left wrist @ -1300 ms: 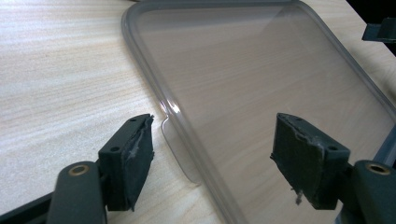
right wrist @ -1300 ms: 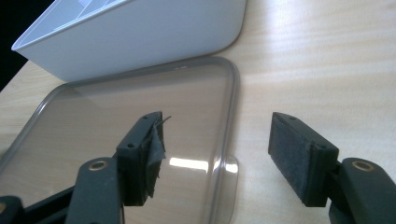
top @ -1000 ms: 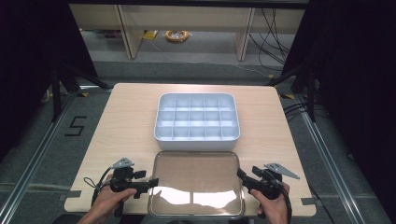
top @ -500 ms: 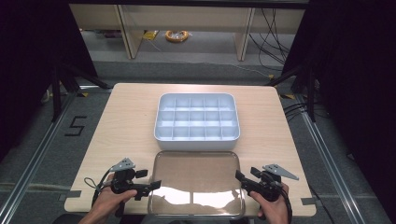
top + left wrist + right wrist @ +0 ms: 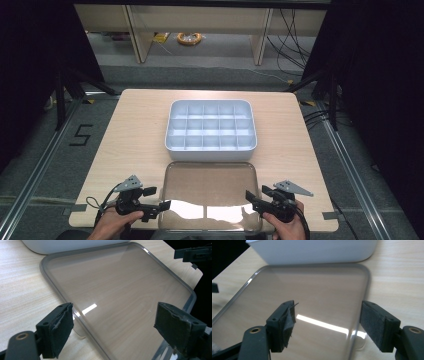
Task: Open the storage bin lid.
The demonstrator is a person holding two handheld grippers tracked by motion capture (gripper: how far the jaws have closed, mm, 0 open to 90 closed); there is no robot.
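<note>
Since the earlier frames both grippers have edged inward along the table's near edge, toward the lid's near corners. The left gripper (image 5: 159, 206) has its jaws spread wide, gripping nothing, straddling the near left rim of the clear, smoke-tinted, round-cornered rectangular plastic lid (image 5: 120, 297); whether a pad touches it I cannot tell. The right gripper (image 5: 252, 199) is likewise wide apart and empty-handed, its jaws either side of the lid's near right rim. The lid lies flat on the pale wooden table (image 5: 135, 130) at its near edge. Just beyond it, mid-table, sits the white plastic compartment tray (image 5: 211, 129), sixteen cells, all empty.
</note>
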